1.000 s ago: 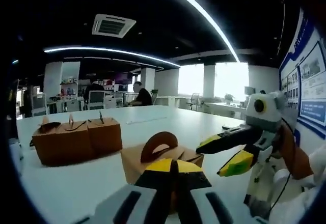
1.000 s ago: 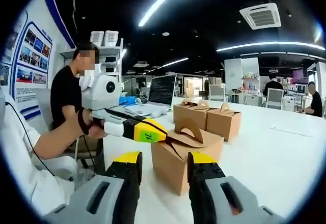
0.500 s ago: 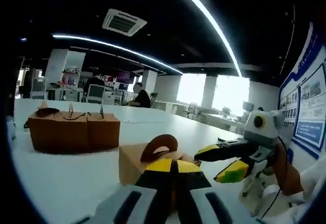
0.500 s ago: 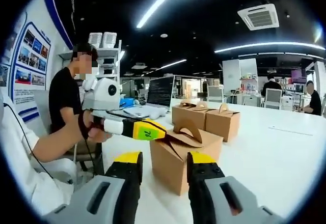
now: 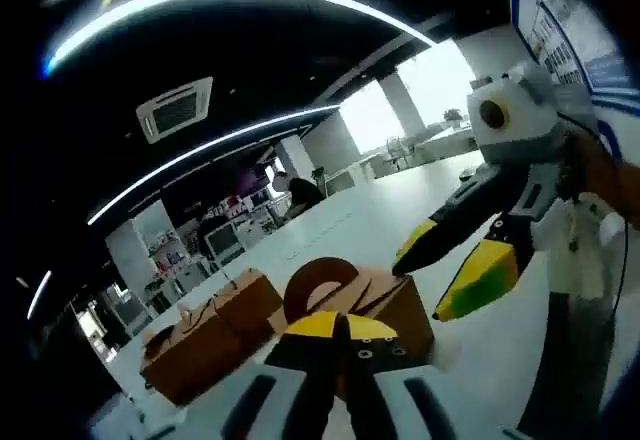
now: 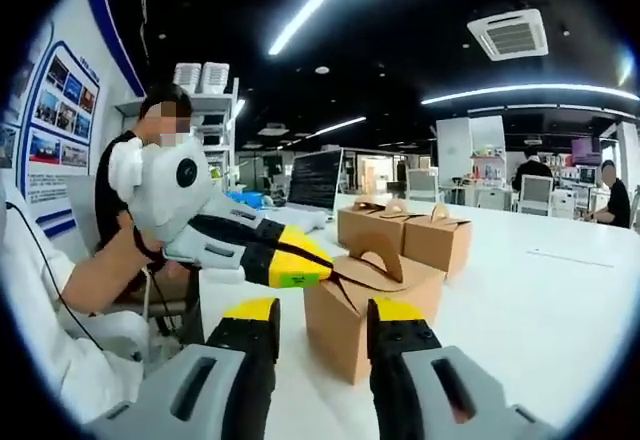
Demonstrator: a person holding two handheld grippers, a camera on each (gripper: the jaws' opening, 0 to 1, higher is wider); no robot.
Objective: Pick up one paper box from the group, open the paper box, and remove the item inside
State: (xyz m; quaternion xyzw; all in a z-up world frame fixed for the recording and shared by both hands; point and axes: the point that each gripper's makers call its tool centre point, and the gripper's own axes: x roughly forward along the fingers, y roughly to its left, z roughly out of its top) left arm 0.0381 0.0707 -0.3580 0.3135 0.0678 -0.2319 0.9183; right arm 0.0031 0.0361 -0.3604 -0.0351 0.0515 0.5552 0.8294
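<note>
An open-plan office. A long white table [image 6: 560, 280] runs through the room; behind it, people sit at desks with a monitor [image 6: 317, 177] and office chairs [image 6: 540, 192]. Above the table, strip lights [image 6: 315, 5] and a ceiling air-conditioning vent [image 6: 517, 33] cross a dark ceiling. Left of the table, posters [image 6: 55, 120] line the wall.

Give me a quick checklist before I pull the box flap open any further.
1. Left gripper shut on the flap of the near box: ok.
2. Right gripper open, jaws either side of the box, not yet touching: ok.
3. Handle upright and free of the jaws: ok.
4. Box resting flat on the table: cannot tell; the right jaws hide its base.
5. Other boxes stand apart behind it: ok.
6. Item inside visible: cannot tell.
</note>
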